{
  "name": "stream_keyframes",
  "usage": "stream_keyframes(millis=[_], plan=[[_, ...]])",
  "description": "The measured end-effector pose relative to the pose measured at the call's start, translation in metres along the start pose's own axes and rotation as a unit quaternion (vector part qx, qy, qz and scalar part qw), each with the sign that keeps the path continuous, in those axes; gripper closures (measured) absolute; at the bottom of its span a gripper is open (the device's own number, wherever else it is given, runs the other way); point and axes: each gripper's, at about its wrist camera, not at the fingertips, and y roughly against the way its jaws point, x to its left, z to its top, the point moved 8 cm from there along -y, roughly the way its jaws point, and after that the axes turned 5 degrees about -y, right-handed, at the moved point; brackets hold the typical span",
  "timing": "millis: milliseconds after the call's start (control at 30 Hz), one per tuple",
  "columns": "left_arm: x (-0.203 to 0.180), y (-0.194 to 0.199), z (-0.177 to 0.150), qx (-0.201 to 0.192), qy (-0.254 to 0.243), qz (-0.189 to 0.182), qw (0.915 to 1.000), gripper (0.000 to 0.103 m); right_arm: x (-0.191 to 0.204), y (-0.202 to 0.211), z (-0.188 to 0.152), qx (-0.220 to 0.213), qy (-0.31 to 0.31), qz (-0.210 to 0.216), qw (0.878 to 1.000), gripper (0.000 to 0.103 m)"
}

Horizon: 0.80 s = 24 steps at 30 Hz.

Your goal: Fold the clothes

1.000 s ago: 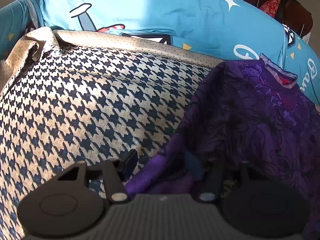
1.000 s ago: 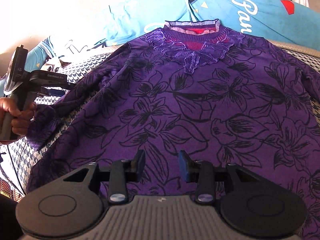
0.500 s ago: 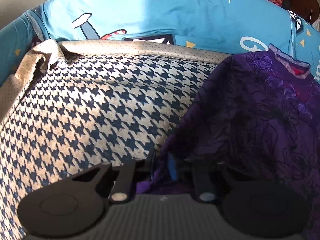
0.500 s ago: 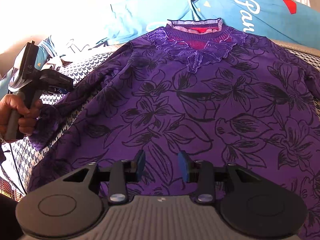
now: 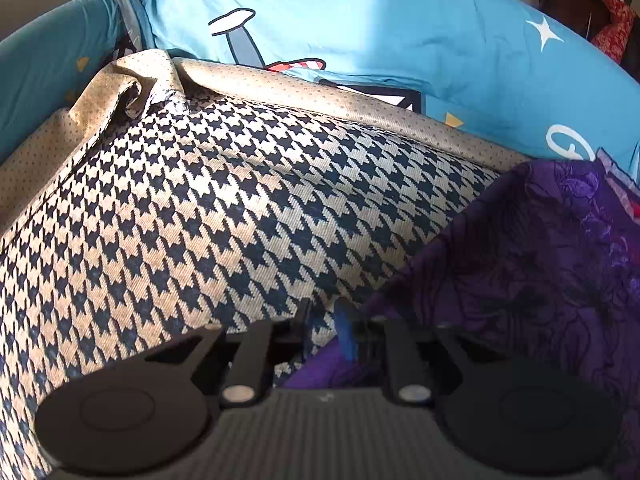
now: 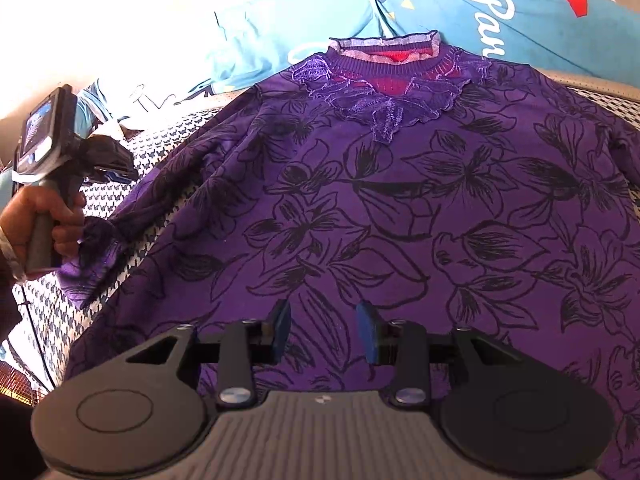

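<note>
A purple top with black flower outlines (image 6: 400, 200) lies front up and spread out, its lace collar (image 6: 384, 92) at the far end. My right gripper (image 6: 324, 330) hangs open just above the lower front; the cloth between its blue pads lies flat. Out to the left, a person's hand (image 6: 40, 220) holds my left gripper (image 6: 112, 168), and the purple sleeve end (image 6: 96, 236) is bunched beside that hand. In the left wrist view, my left gripper (image 5: 324, 328) is shut on the sleeve cuff (image 5: 320, 368), with the top's body (image 5: 540, 280) to its right.
The top rests on a black and cream houndstooth cover (image 5: 200, 220) with a beige dotted border (image 5: 320, 96) rumpled at the far left corner. Blue cartoon-print bedding (image 5: 360, 20) rises behind it. A red patterned cloth (image 5: 600, 12) hangs on dark furniture at the far right.
The left jaws have closed on the purple sleeve cuff. The left gripper has tilted and rolled, and its view has swung left. The right gripper has stayed put.
</note>
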Motion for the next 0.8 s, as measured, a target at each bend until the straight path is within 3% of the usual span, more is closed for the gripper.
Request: stream_keyframes(millis=[133,200,267,733,800], plan=[[-0.006,0.008,0.0,-0.01,-0.017,-0.019,0.9996,0.076,0.0,-0.002,0.0,0.005,0.001,-0.003,1.0,0.067],[-0.008,0.012,0.001,-0.016,-0.024,-0.025,0.9992,0.064,0.001,-0.002,-0.001,0.005,0.001,0.0,1.0,0.067],[-0.011,0.013,0.001,-0.017,-0.031,-0.031,0.9989,0.059,0.002,-0.002,-0.001,0.004,0.003,-0.001,1.0,0.067],[-0.018,-0.003,-0.01,0.016,-0.054,-0.037,0.9977,0.06,0.001,-0.002,-0.001,0.006,0.005,-0.004,1.0,0.067],[-0.018,-0.003,-0.01,0.013,-0.057,-0.033,0.9977,0.067,0.001,-0.003,-0.001,0.006,0.005,-0.005,1.0,0.067]])
